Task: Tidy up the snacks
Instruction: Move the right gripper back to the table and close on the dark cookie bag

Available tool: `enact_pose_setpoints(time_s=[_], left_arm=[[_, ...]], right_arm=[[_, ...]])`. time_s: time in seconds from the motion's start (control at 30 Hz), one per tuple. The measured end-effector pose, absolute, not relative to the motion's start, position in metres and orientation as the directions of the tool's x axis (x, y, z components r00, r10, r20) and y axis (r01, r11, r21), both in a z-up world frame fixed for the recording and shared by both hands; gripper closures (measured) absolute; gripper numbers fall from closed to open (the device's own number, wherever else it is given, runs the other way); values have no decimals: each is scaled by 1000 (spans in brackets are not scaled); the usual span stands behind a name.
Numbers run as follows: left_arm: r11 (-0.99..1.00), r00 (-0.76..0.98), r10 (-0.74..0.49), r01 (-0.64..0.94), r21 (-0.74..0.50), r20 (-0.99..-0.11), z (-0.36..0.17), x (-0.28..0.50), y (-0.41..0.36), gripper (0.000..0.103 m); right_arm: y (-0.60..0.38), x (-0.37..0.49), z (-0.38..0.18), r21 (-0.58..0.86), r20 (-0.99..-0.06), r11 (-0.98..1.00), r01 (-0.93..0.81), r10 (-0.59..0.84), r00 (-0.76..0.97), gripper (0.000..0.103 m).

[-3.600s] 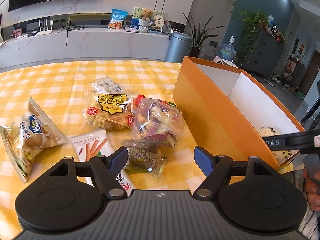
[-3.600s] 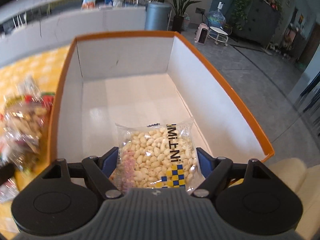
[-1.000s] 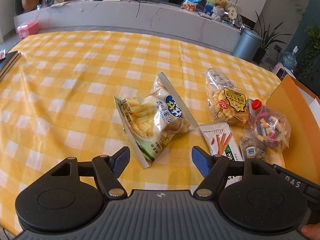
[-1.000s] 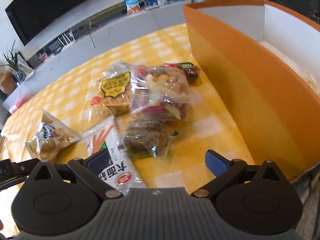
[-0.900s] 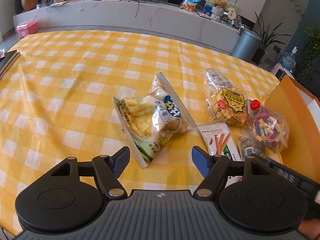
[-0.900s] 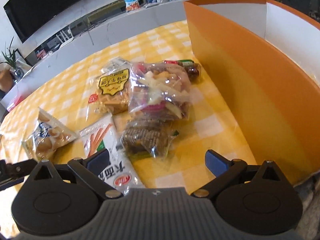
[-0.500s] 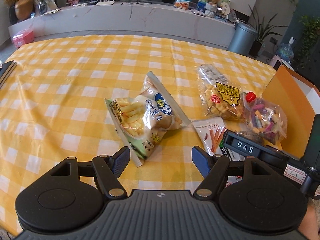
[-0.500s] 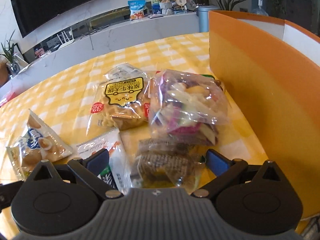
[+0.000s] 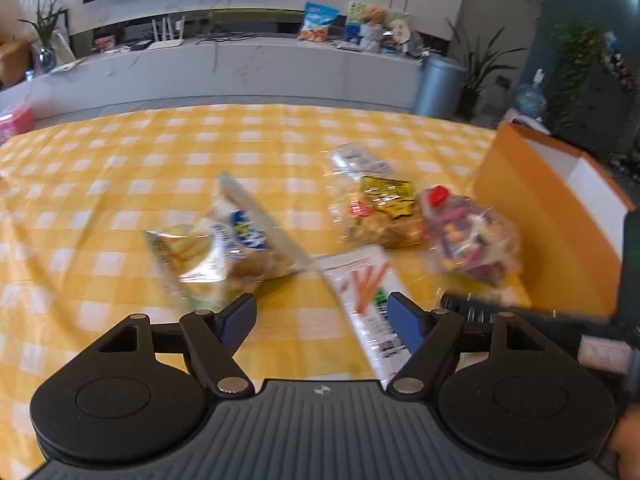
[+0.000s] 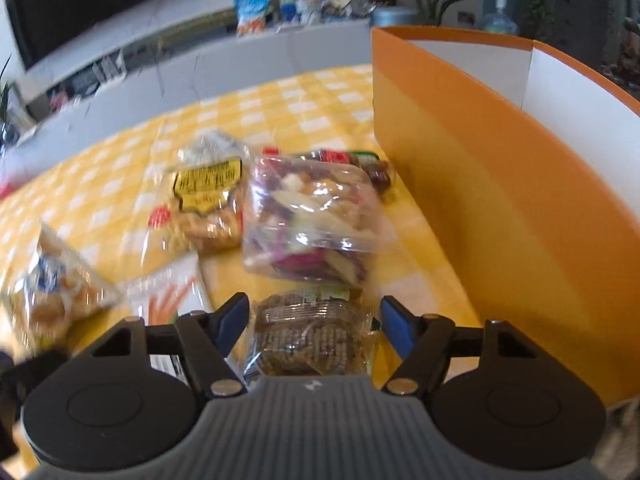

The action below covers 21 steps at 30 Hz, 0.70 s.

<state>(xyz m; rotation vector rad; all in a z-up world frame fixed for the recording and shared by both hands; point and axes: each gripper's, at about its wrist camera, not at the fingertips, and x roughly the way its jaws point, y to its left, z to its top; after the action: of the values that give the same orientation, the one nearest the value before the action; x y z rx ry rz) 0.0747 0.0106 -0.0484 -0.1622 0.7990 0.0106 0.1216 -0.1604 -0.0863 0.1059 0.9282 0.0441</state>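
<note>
The dark cracker packet (image 10: 310,336) lies flat, long axis towards the camera, near end hidden, between the closing right tongs (image 10: 314,320) – untouched; the left tongs (image 9: 322,316) are opening, empty.

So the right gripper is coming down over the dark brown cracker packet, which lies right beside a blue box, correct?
Not quite: the box is orange, not blue, as the right wrist view shows. The right gripper is indeed over the dark brown cracker packet, its jaws closing around it.

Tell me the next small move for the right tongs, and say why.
Probably finish closing on the dark brown snack packet. It already lies between the right tongs, whose jaws are closing but do not yet visibly press it. Then it can go into the orange box alongside.
</note>
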Motion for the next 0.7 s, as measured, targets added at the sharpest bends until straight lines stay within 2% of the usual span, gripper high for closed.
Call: enact_pose_setpoints(time_s=[0.07,0.1,0.13,0.2,0.37,0.53,0.57,0.7], left_arm=[[986,695,-89,-42,-164,-713,-54,80,4,17],[986,684,-96,-35,-164,-723,-58,85,2,19],[987,669,-80,-49,-150,-739,-62,90,0,17],[989,648,-48,-73,-126,-760,-69,99,-4,17],[991,609,-71,-45,-124,-790,-83,112,-17,17],[991,580,-105,-5,-133,-808,-92,125,-34,16],[992,570,-104,3,-124,-815,-94,128,-38,10],[1000,567,0,20,14,-823,-99,134,-61,5]], right_arm=[[-166,116,-82,127,-814,992,-22,117,569,33],[-167,111,-81,127,-813,992,-28,120,570,39],[-167,107,-79,106,-812,994,-27,102,575,39],[-168,100,-77,63,-806,997,-47,78,587,39],[-171,95,-78,47,-806,994,-94,94,585,40],[-184,100,-82,188,-828,977,-96,211,520,40],[-185,100,-82,193,-828,977,-92,212,519,40],[-177,96,-81,166,-828,979,-122,205,522,41]])
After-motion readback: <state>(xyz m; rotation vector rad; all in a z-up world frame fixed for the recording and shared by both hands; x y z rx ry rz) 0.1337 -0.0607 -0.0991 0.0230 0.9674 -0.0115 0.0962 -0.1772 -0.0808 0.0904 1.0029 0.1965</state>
